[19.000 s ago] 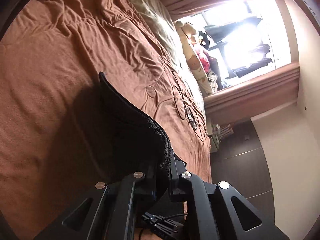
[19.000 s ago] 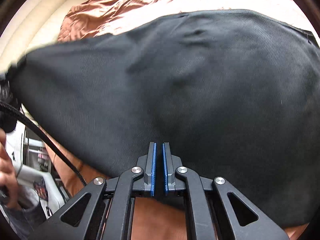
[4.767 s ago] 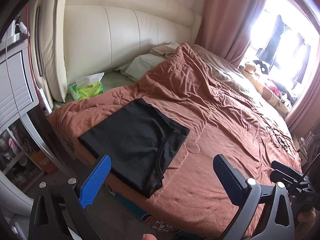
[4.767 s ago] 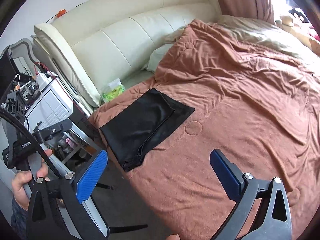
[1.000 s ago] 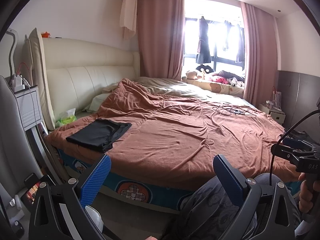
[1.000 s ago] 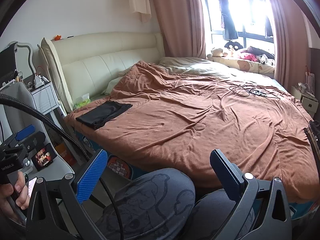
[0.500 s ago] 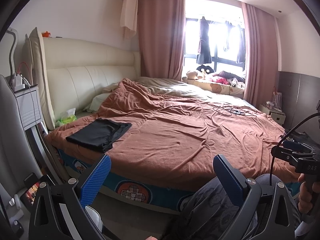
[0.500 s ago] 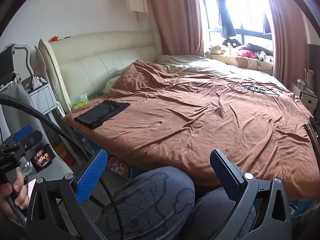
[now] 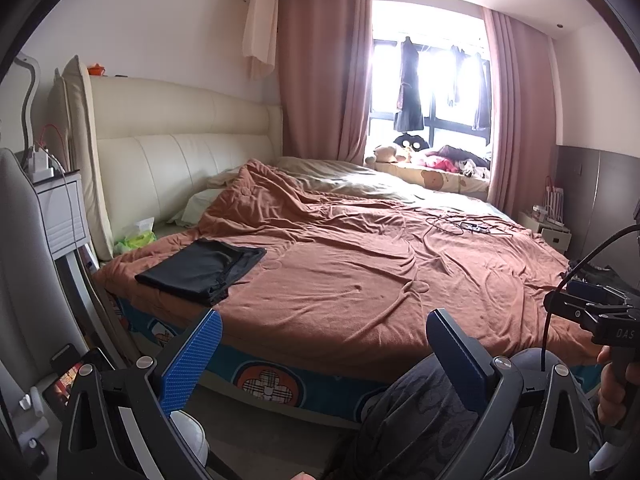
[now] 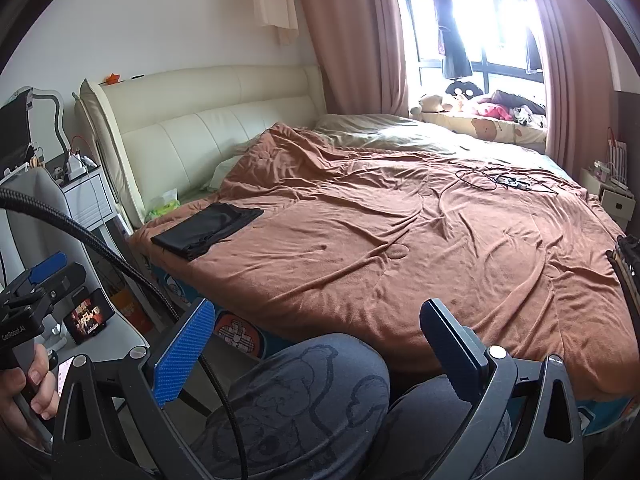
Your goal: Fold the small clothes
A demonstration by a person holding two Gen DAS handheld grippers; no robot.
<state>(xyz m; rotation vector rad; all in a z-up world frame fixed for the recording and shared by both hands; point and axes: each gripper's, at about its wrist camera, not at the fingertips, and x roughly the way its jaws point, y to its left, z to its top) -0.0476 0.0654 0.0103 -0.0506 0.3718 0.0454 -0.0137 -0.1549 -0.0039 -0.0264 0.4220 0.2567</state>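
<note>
A folded black garment (image 9: 202, 270) (image 10: 206, 230) lies flat on the brown bedspread near the bed's left front corner, close to the headboard. My left gripper (image 9: 324, 344) is open and empty, held well back from the bed above a person's knees. The right gripper (image 10: 316, 334) is likewise open with nothing between its fingers, far from the garment. In the left wrist view the other gripper's handle (image 9: 600, 316) shows at the right edge, held by a hand.
The brown bedspread (image 9: 380, 264) covers a wide bed with a cream padded headboard (image 9: 180, 160). A green tissue pack (image 9: 134, 238) sits by the pillow. Cables (image 10: 496, 178) lie on the far side. A white nightstand (image 9: 60, 208) and a phone (image 10: 88, 316) stand at left; soft toys line the window sill.
Over the last second both views barely shifted; the right wrist view tilted slightly. Earlier, both grippers were shut on the black garment, then let go and drew back from the bed.
</note>
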